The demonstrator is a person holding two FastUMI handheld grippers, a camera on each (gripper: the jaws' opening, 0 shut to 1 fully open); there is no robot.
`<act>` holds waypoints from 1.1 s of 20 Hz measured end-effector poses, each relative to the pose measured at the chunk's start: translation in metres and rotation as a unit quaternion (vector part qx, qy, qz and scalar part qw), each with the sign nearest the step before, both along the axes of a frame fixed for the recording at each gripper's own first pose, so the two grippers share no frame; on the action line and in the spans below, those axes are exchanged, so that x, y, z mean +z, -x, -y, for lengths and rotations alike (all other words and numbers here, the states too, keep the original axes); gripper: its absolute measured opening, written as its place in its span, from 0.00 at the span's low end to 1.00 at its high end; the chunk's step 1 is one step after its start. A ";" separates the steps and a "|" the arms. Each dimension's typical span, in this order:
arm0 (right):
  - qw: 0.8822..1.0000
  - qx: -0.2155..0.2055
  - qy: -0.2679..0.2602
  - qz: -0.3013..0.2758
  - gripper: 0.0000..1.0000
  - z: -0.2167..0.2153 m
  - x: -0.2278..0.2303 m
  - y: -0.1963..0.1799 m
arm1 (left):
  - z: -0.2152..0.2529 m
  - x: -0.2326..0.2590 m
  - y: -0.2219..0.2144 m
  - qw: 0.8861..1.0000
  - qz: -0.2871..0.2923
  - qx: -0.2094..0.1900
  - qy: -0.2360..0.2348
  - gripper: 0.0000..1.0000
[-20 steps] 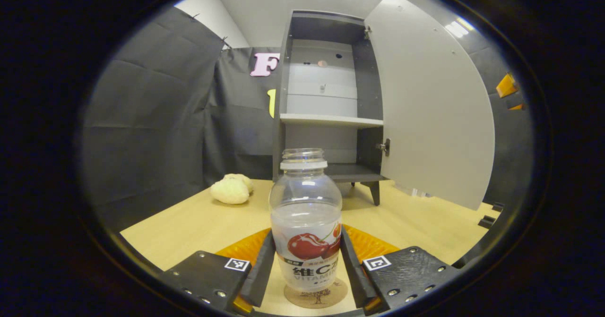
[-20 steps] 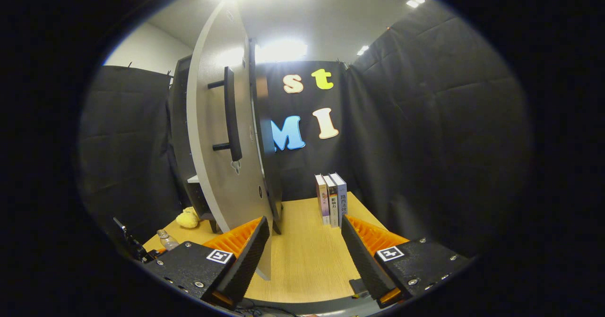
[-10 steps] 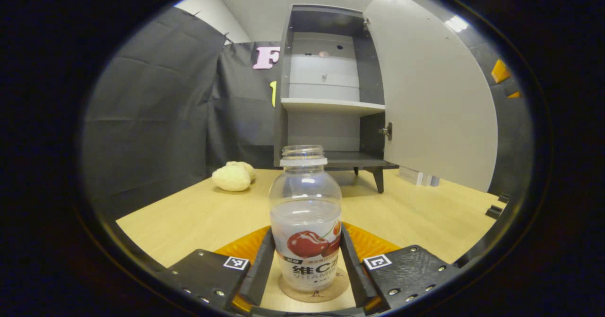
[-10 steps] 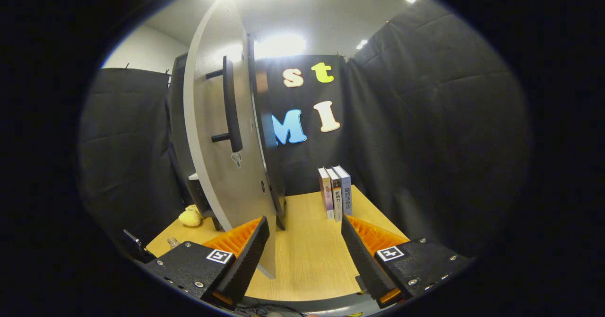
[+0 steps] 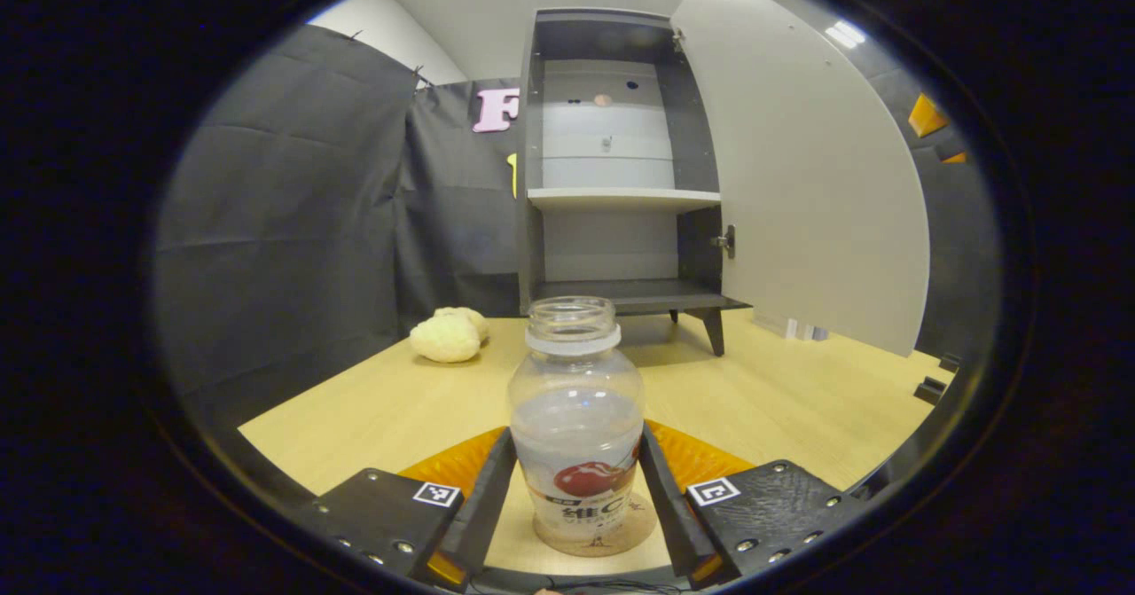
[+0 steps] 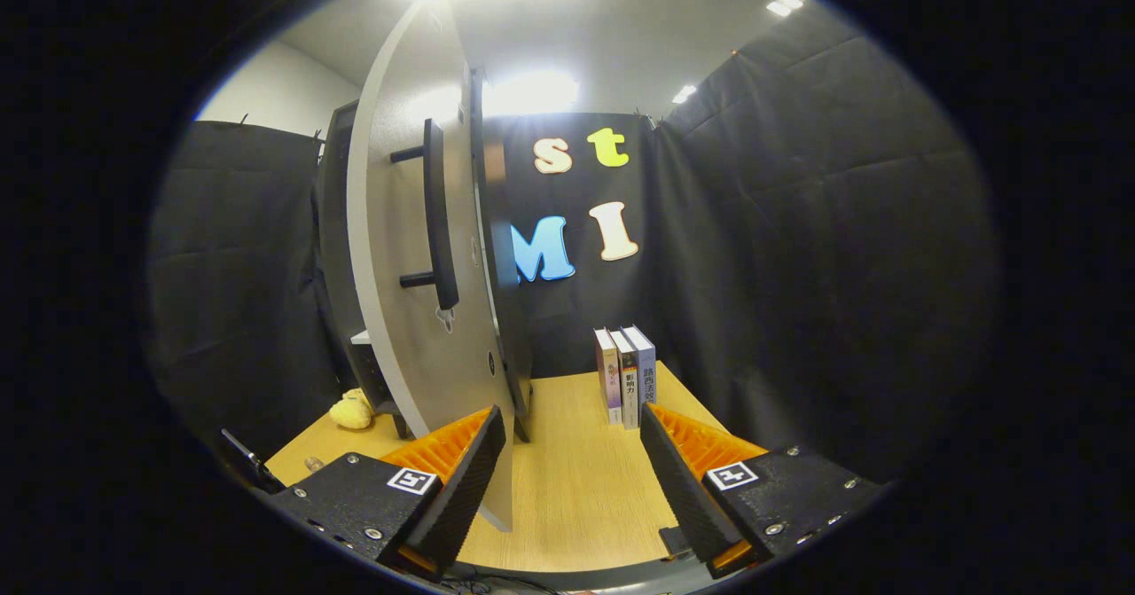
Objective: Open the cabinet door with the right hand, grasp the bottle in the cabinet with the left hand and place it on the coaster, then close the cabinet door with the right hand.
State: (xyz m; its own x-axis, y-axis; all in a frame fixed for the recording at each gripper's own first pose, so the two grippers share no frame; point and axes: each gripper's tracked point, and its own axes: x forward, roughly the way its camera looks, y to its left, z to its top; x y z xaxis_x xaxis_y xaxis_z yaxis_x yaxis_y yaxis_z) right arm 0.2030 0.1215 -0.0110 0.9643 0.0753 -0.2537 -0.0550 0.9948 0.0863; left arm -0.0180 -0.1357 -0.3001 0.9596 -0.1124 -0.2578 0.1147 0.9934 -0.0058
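Left gripper view — bottle (image 5: 576, 422) on coaster (image 5: 592, 537).

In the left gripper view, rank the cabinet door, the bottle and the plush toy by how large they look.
1. cabinet door, largest by far.
2. bottle, though it sits nearest the camera, which inflates it.
3. plush toy, smallest.

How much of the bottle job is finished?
The cabinet door is open and the shelves look bare. The bottle stands on the coaster, with the left gripper around it; whether the fingers press it is unclear. The open right gripper must close the door.
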 end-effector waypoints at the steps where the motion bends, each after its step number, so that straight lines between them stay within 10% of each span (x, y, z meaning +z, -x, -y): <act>1: 1.000 0.001 -0.003 0.003 0.94 -0.001 0.003 -0.001 | 0.001 0.008 0.001 1.000 0.002 -0.001 -0.001 0.78; 22: 0.994 -0.064 0.045 0.071 0.94 -0.010 0.092 -0.067 | -0.098 0.218 0.018 0.995 0.067 0.068 -0.017 0.82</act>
State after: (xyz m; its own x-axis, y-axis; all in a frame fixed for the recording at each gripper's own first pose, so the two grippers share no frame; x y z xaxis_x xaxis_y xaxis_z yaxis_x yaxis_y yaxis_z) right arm 0.2704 0.1320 0.0810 0.9913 -0.0666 -0.1136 0.0667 0.9978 -0.0034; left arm -0.0360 -0.0374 -0.0823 0.9915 0.0283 -0.1270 -0.0240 0.9991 0.0352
